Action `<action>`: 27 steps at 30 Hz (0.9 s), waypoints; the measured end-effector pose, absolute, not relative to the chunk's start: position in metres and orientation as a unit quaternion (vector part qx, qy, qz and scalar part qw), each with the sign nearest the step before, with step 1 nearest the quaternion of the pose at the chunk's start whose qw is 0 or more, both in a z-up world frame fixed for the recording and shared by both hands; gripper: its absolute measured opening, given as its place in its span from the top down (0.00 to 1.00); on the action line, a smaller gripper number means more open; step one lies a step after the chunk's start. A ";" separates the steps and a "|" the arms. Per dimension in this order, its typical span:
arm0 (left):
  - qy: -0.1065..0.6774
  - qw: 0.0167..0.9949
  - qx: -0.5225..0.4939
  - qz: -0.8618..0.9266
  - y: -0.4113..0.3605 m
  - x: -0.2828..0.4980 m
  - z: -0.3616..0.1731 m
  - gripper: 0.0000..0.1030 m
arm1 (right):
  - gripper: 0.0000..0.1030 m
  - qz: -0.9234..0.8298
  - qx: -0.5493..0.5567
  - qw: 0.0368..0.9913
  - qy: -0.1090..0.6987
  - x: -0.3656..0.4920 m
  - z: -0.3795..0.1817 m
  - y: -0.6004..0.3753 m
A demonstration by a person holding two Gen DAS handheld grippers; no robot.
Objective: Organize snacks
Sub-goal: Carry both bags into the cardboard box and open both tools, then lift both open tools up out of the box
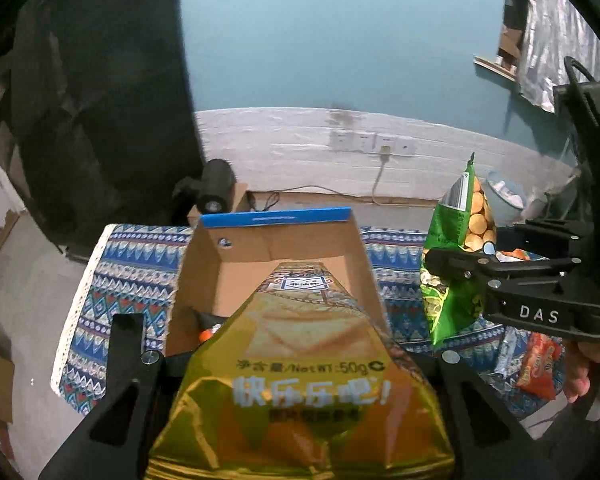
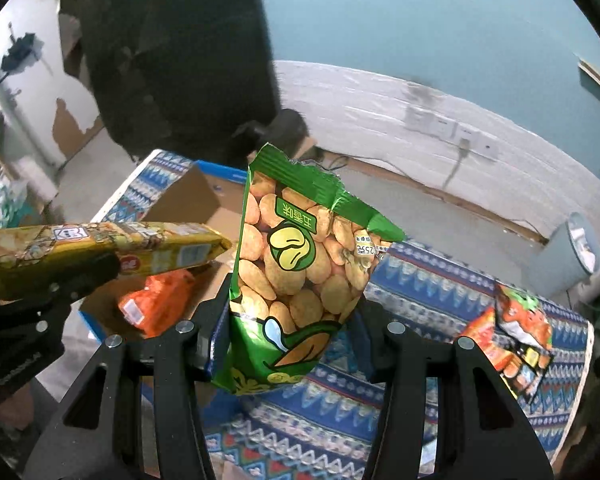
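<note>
My left gripper (image 1: 300, 360) is shut on a yellow chip bag (image 1: 304, 380) and holds it over the open cardboard box (image 1: 236, 276). The same yellow chip bag (image 2: 100, 244) shows at the left of the right wrist view, above the box (image 2: 184, 204). My right gripper (image 2: 292, 332) is shut on a green bean snack bag (image 2: 296, 276), held upright above the patterned cloth, just right of the box. That green bag (image 1: 456, 256) and the right gripper (image 1: 460, 264) show at the right of the left wrist view. An orange packet (image 2: 156, 300) lies inside the box.
A blue patterned tablecloth (image 2: 340, 420) covers the table. More snack packets lie on it at the right: an orange-red one (image 2: 516, 340), also in the left wrist view (image 1: 540, 364). A grey bin (image 2: 572, 256) stands on the floor by the wall with sockets.
</note>
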State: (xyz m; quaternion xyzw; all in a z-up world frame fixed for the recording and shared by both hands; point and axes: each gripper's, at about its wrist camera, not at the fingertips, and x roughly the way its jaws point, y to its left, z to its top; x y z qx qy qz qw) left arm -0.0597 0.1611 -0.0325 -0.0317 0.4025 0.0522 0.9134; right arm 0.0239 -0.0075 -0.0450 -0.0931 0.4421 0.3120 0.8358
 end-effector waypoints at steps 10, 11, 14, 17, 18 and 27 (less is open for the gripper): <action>0.415 0.906 -0.043 0.073 0.181 -0.062 -0.043 0.71 | 0.51 0.340 -0.108 0.811 0.463 0.024 -0.062 0.036; 0.417 0.905 -0.045 0.073 0.183 -0.062 -0.045 0.71 | 0.51 0.342 -0.110 0.807 0.468 0.024 -0.065 0.040; 0.428 0.899 -0.052 0.073 0.188 -0.059 -0.052 0.71 | 0.51 0.345 -0.111 0.799 0.480 0.024 -0.073 0.047; 0.445 0.890 -0.064 0.074 0.192 -0.056 -0.059 0.68 | 0.48 0.348 -0.109 0.787 0.497 0.027 -0.079 0.052; 0.447 0.889 -0.069 0.074 0.193 -0.055 -0.060 0.67 | 0.46 0.347 -0.108 0.784 0.503 0.027 -0.081 0.054; 0.418 0.902 -0.047 0.093 0.186 -0.060 -0.043 0.34 | 0.22 0.328 -0.084 0.789 0.512 0.031 -0.080 0.041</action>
